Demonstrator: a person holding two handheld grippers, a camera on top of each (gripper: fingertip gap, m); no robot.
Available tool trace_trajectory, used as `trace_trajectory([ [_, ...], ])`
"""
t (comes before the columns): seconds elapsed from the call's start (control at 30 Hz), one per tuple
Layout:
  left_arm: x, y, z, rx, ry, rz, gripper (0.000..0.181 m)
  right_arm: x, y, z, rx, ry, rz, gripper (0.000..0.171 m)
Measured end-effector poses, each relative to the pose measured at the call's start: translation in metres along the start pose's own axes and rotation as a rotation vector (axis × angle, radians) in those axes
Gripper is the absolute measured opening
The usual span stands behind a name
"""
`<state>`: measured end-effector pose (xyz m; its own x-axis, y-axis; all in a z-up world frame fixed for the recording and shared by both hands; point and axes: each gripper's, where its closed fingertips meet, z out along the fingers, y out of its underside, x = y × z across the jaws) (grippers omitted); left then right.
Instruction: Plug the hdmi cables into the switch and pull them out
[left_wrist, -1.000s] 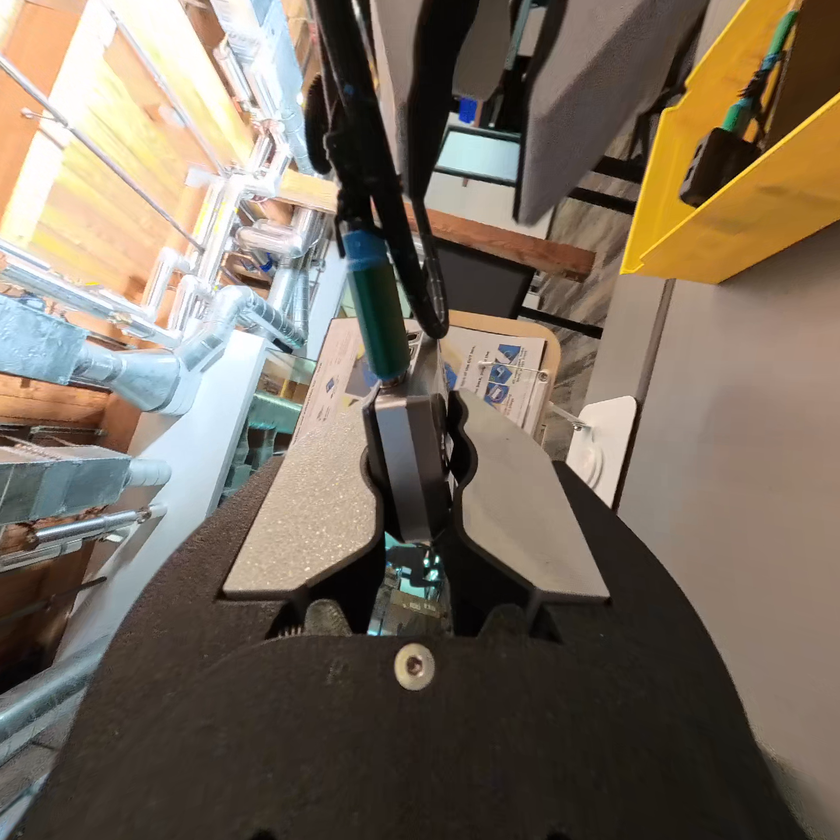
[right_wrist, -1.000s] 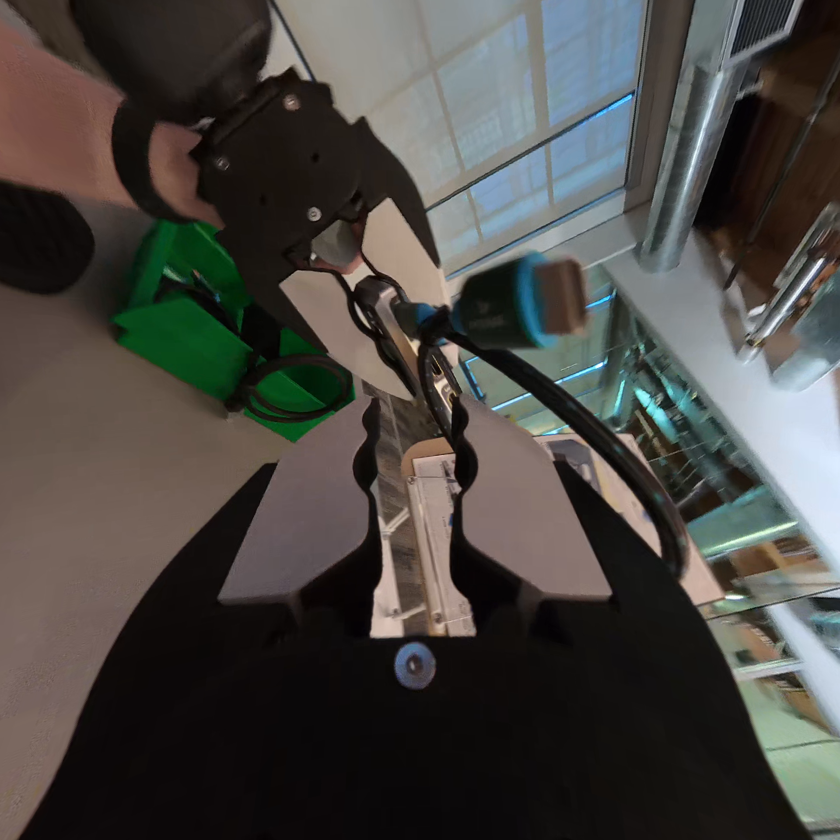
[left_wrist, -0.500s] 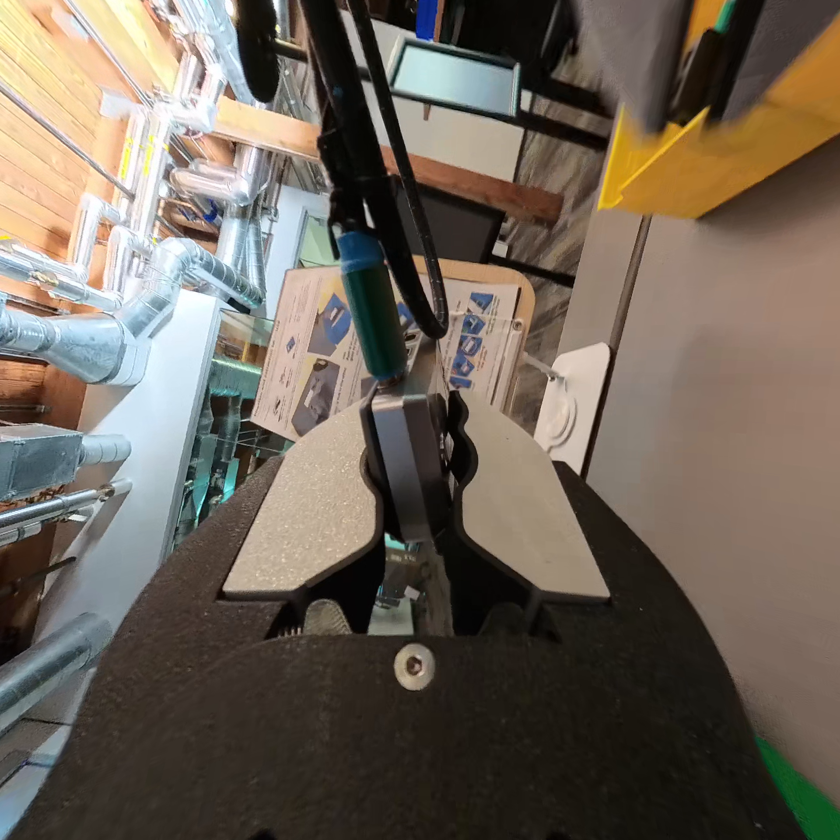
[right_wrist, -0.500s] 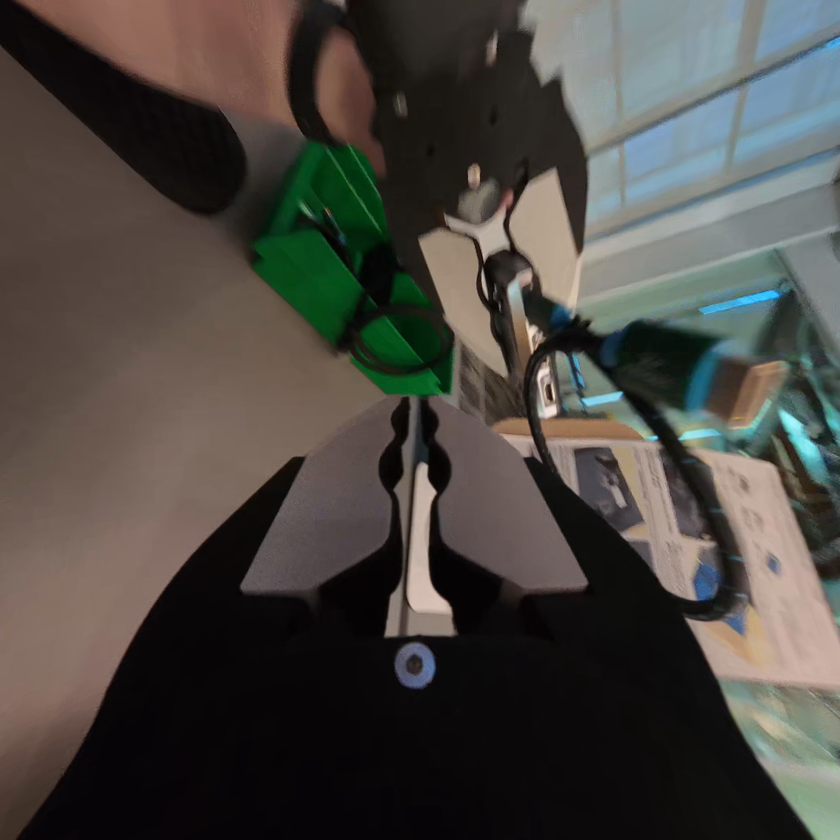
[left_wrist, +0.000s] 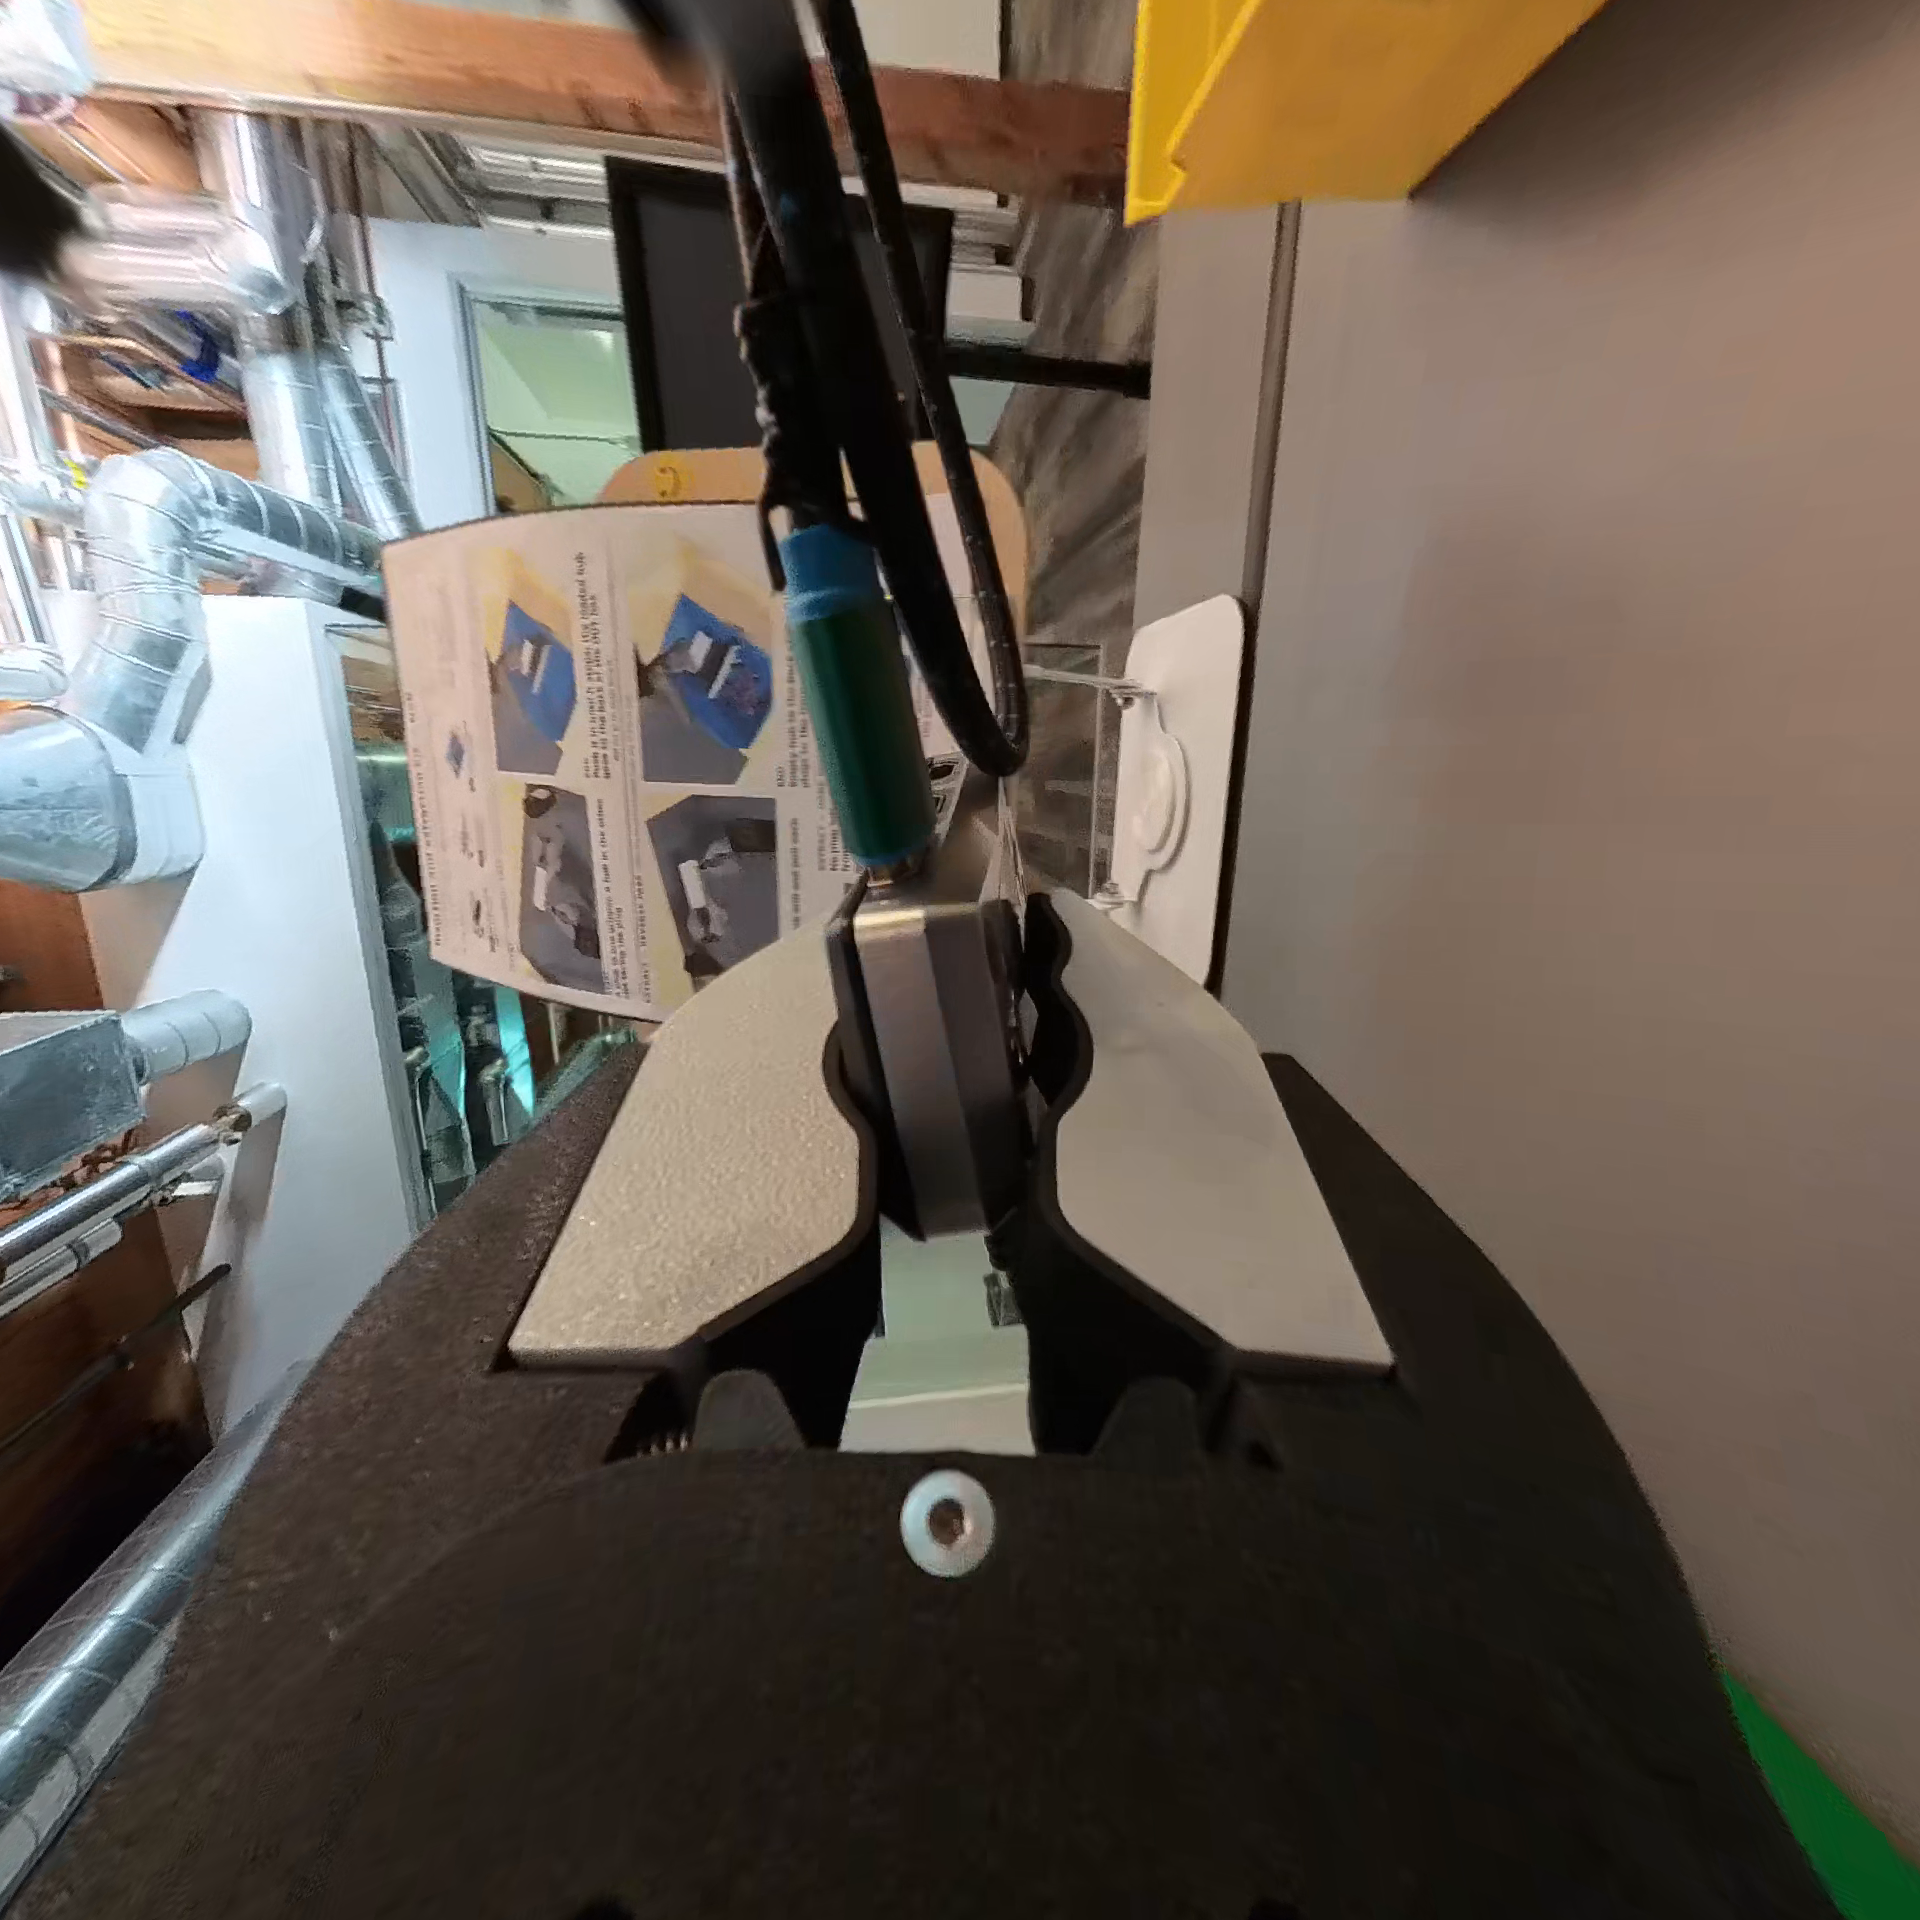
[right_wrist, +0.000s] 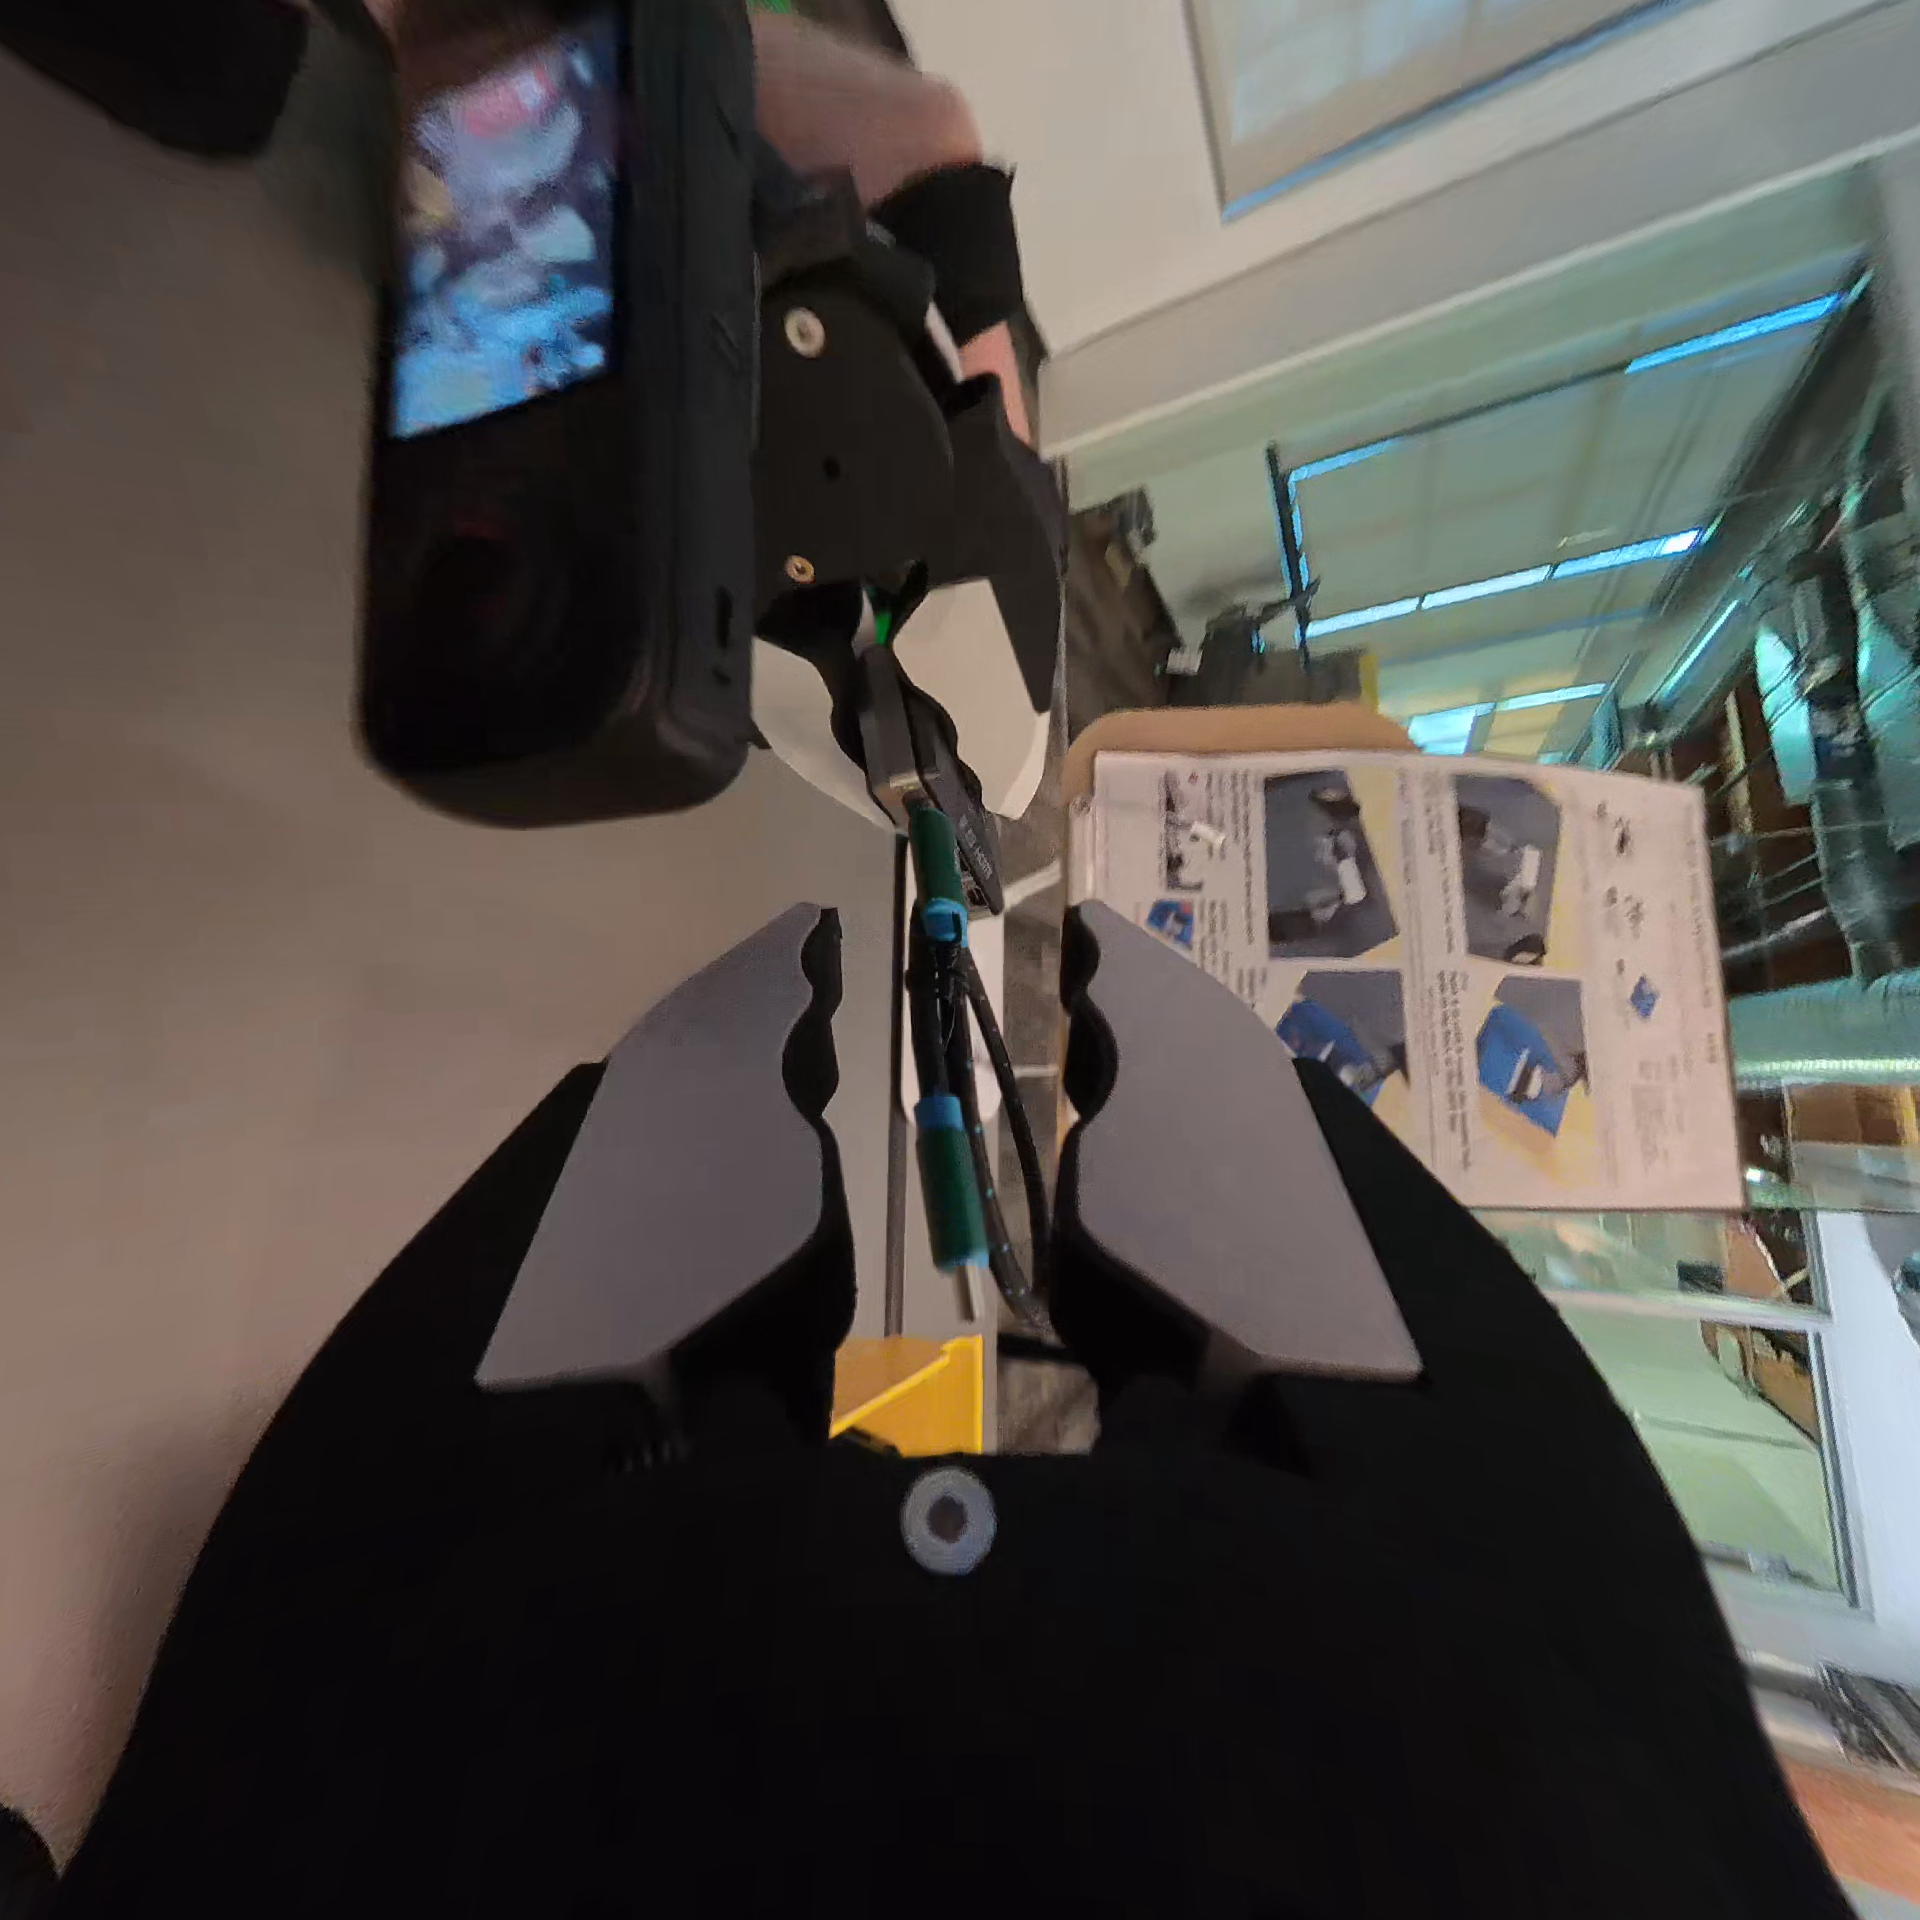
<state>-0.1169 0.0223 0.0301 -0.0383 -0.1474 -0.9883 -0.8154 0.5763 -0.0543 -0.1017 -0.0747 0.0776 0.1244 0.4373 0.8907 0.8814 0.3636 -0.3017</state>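
My left gripper (left_wrist: 940, 925) is shut on the grey metal switch (left_wrist: 935, 1070) and holds it in the air. A green HDMI plug with a blue collar (left_wrist: 852, 748) sits in the switch's far end, and its black cable (left_wrist: 977, 644) loops beside it. In the right wrist view the left gripper (right_wrist: 914, 779) holds the switch (right_wrist: 888, 727) with that plug (right_wrist: 932, 842) pointing toward me. My right gripper (right_wrist: 951, 935) is open. The second green plug (right_wrist: 951, 1184) hangs loose in the gap between its fingers, metal end toward the camera, with neither finger touching it.
An illustrated instruction sheet (left_wrist: 603, 769) stands on a white base (left_wrist: 1174, 790) on the grey table (left_wrist: 1610, 935). A yellow bin (left_wrist: 1299, 94) sits at the far side. The left gripper's camera (right_wrist: 540, 416) and a gloved hand (right_wrist: 956, 249) are close ahead of the right gripper. Left tips to right tips: about 11 cm.
The right gripper went from nearly shut to open and swung round. The loose plug now hangs between its fingers instead of off to the right. The left gripper turned with the switch.
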Motion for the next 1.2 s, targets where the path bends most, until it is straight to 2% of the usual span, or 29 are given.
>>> trace_trajectory([
  [0.17,0.01,-0.013,0.0,0.012,0.023,-0.003,0.027,-0.015,0.02,0.031,-0.045,-0.08,0.046,0.042],
  [0.27,0.008,-0.013,-0.003,0.0,0.034,-0.019,0.027,-0.019,0.037,0.04,-0.103,-0.101,0.048,0.032],
  [0.37,0.007,-0.009,-0.004,-0.024,0.053,-0.035,0.027,-0.009,0.04,0.044,-0.124,-0.008,-0.015,0.017],
  [0.53,-0.003,-0.01,-0.006,-0.014,-0.004,-0.043,0.027,0.002,0.037,0.043,-0.121,0.052,-0.011,0.016],
  [0.57,-0.006,-0.012,-0.007,0.002,-0.031,-0.045,0.03,0.003,0.037,0.041,-0.121,0.048,0.009,0.016],
  [0.7,-0.02,-0.017,-0.013,0.029,-0.106,-0.073,0.062,0.011,0.045,0.036,-0.141,0.07,0.022,0.016],
  [0.83,-0.034,-0.021,-0.027,0.04,-0.111,-0.127,0.073,0.022,0.064,0.029,-0.164,0.095,0.087,0.016],
  [1.03,-0.058,-0.021,-0.058,0.079,-0.113,-0.198,0.061,0.035,0.105,0.015,-0.202,0.081,0.283,0.015],
  [1.2,-0.069,0.007,-0.068,0.038,-0.057,-0.289,0.059,0.04,0.131,0.004,-0.235,-0.037,0.381,0.015],
])
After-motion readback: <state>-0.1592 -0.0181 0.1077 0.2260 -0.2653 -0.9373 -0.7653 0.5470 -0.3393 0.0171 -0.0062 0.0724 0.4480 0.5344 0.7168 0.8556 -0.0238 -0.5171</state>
